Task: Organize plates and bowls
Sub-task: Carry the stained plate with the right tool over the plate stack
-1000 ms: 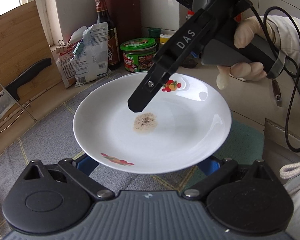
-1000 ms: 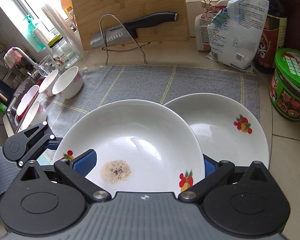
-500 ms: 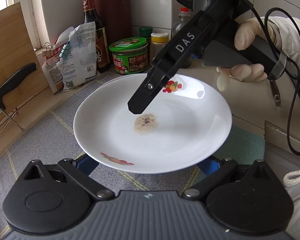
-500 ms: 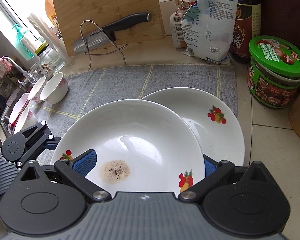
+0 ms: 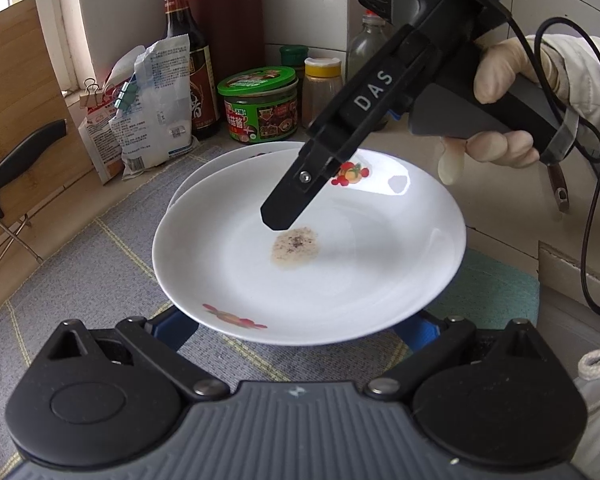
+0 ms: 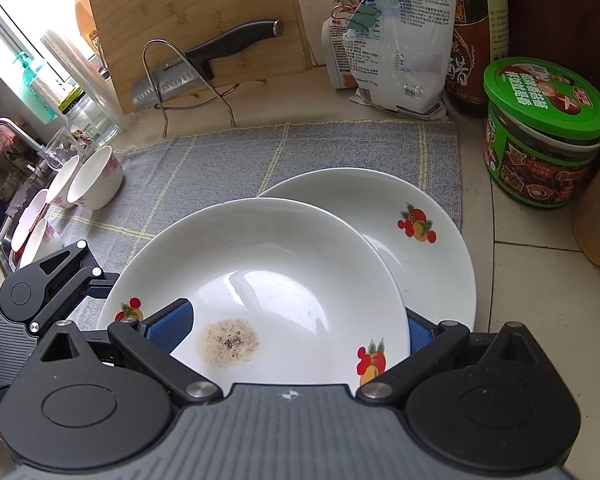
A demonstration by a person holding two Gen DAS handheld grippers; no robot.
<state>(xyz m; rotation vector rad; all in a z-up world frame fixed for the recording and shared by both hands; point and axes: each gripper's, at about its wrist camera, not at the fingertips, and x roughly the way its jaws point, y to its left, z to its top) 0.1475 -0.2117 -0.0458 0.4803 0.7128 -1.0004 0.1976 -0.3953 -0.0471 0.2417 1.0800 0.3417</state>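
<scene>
Gripping the soiled plate (image 6: 284, 280) in both tongs, now further over the clean plate (image 6: 424, 256).

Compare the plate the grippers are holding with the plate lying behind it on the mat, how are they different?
The held plate carries a speckled patch of residue near its middle; the second plate looks clean where visible. The held plate is carried between the right gripper and left gripper; the second plate rests on the grey mat. The held plate shows fully; the second plate is partly covered by it. Both are white with fruit motifs and look similar in size.
</scene>
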